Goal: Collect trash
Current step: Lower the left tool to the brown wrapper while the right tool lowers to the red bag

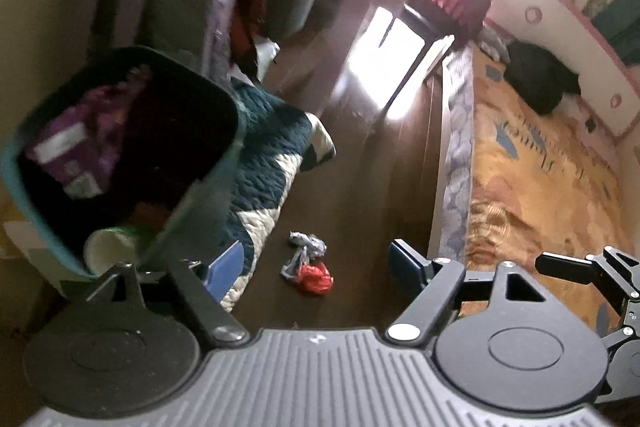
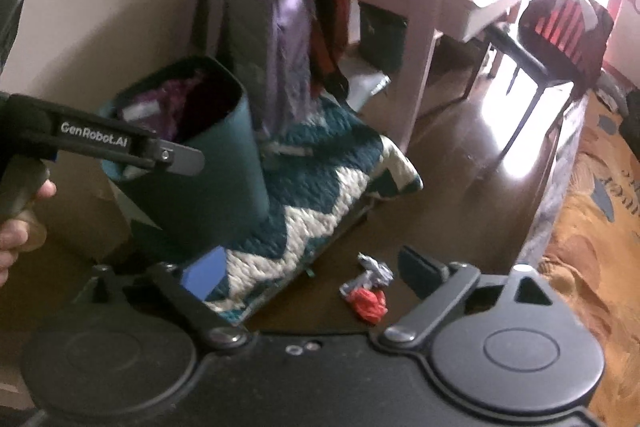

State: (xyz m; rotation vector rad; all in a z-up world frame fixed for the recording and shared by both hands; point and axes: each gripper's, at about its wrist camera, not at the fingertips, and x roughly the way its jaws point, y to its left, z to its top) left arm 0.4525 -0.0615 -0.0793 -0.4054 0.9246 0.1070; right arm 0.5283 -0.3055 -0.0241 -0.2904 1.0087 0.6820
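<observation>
Lying on the dark floor [image 1: 360,187] between the quilt's [image 1: 272,147] edge and the bed [image 1: 540,167] side, the crumpled silver wrapper [image 1: 307,243] and the red scrap [image 1: 315,277] touching it sit just ahead of both grippers. Left gripper [image 1: 320,263] and right gripper [image 2: 308,273] both stand wide with nothing between the jaws, the left seemingly a little nearer; the pile's long axis runs roughly away from them. Blur hides what fills the teal bin [image 1: 224,163] beyond a purple packet and a cup.

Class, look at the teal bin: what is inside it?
Inside the teal bin a purple packet lies near the top and a white paper cup at the rim. Anything deeper is lost in shadow.
</observation>
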